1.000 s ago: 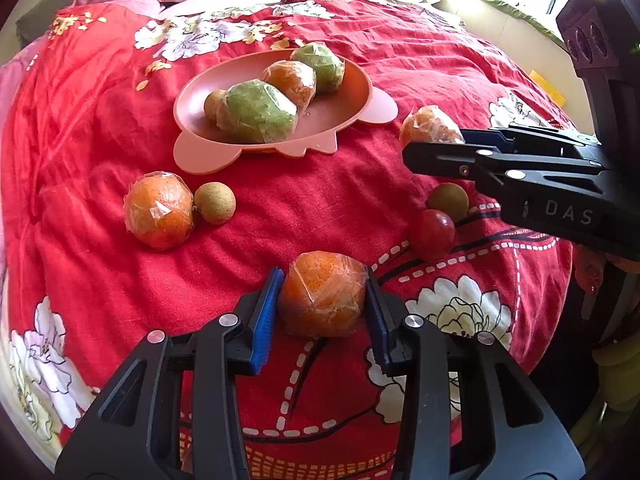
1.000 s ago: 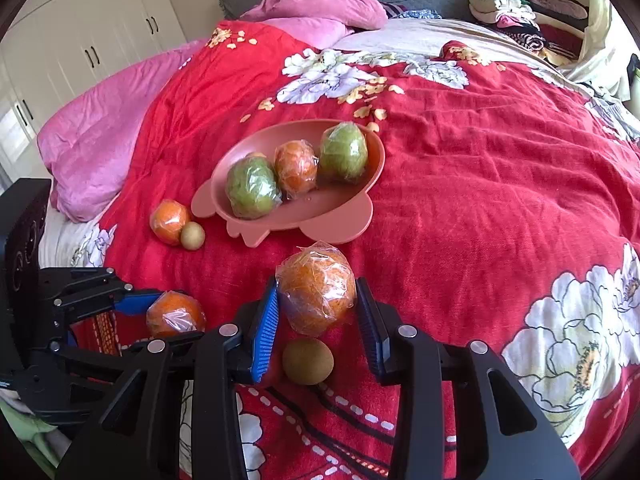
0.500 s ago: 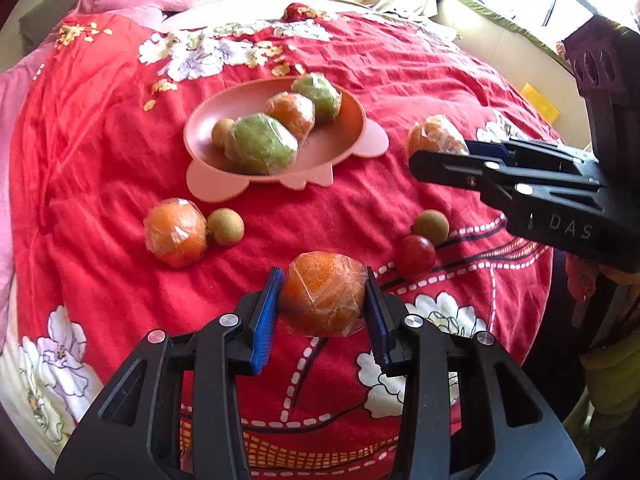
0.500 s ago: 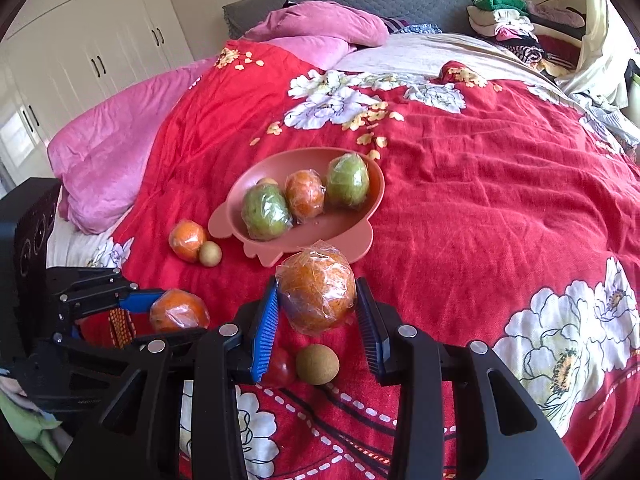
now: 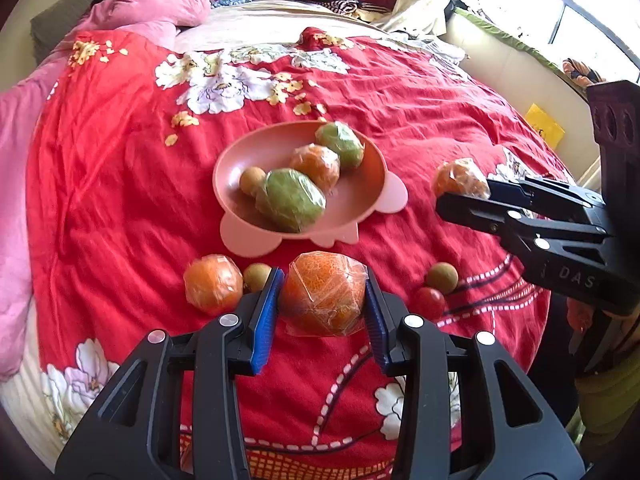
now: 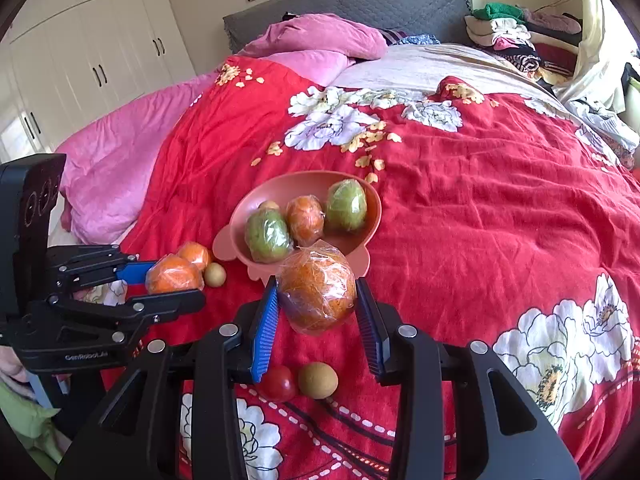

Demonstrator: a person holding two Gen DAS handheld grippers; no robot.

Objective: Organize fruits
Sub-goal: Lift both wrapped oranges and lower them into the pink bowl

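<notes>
Two wrapped oranges are up off the bed, one per tongs. Left tongs [image 5: 323,312] clamp a film-wrapped orange [image 5: 323,294] between the blue pads; right tongs [image 6: 318,320] clamp the other wrapped orange [image 6: 318,294] the same way. Both sit narrow around the fruit, pads touching it on either side.

Pink plate [image 5: 240,160] lies on the red floral bedspread [image 5: 420,92] just beyond both tongs. It holds two green wrapped fruits, one wrapped orange and a small brown fruit.

Loose on the bedspread: another wrapped orange [image 5: 213,285] touching a small brown fruit [image 5: 256,277] on the left side, plus a small brown fruit [image 5: 441,277] and a red tomato [image 5: 429,302] near the right.

Step, as judged: carry phase, both oranges picked and headed for the plate. Next move calls for bringing each over a free part of the dish, lowering, then letting go. Plate is crowded on its right half, so free room is mostly on the left. Film wrap is slick; fruit could roll off the shallow rim.
</notes>
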